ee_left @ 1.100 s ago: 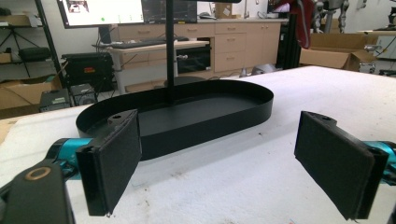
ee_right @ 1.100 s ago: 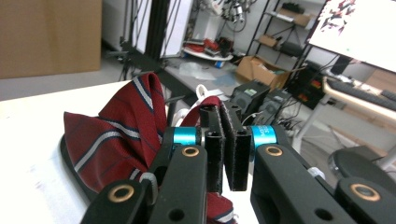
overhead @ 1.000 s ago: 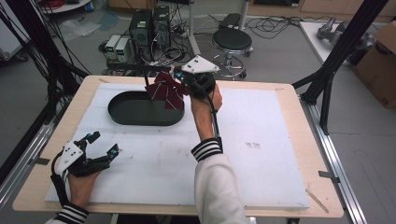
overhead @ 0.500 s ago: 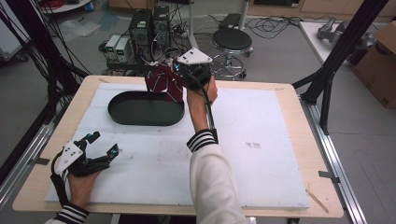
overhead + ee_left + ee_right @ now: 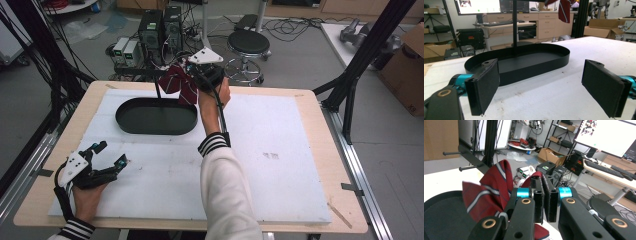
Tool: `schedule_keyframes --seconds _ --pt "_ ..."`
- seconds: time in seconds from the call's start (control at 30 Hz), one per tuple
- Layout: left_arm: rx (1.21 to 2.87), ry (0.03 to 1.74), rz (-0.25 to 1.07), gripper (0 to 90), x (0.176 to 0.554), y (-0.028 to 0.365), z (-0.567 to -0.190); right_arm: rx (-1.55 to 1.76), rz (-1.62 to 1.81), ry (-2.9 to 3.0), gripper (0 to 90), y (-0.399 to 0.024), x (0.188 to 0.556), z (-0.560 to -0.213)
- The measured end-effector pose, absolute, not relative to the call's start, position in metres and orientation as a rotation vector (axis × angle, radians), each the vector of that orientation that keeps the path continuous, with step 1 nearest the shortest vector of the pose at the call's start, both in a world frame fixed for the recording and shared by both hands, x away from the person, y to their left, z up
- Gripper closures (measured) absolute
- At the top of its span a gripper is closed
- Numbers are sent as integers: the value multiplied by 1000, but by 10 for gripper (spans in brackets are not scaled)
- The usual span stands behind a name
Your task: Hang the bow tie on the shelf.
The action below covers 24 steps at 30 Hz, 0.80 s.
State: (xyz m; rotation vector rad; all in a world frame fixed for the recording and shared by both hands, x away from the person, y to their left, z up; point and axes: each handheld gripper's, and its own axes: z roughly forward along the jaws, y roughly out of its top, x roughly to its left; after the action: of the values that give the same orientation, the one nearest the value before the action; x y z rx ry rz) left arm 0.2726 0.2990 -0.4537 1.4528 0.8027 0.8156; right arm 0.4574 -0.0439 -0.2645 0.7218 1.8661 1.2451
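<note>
item: red striped tie [image 5: 176,83], clenched in right gripper [image 5: 197,80] fingers above stand tray [image 5: 131,120]; left gripper [image 5: 111,155] released. next: drape over a peg.

Wood table [image 5: 310,100] w/ white sheet [image 5: 280,165]; black oval tray [image 5: 125,117] on it.

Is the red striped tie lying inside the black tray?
No, the tie hangs in the air from the right gripper, above the tray.

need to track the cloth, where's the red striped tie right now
In the high view the red striped tie hangs clamped in the right tool, above the far right end of the black tray.
</note>
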Motion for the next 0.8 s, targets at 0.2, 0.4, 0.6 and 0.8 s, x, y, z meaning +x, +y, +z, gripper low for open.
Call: schedule_keyframes --seconds 0.2,0.4,0.6,0.8 --pt "1452 803 814 152 272 299 -454 721 1245 1897 879 -34 463 -272" --pt "1450 802 812 152 272 299 -454 706 1251 1913 878 -28 465 -276" --pt "1449 802 813 152 272 299 -454 696 1244 1953 878 -21 465 -279" --pt "1448 799 816 152 272 299 -454 683 1219 1999 877 -15 465 -282"
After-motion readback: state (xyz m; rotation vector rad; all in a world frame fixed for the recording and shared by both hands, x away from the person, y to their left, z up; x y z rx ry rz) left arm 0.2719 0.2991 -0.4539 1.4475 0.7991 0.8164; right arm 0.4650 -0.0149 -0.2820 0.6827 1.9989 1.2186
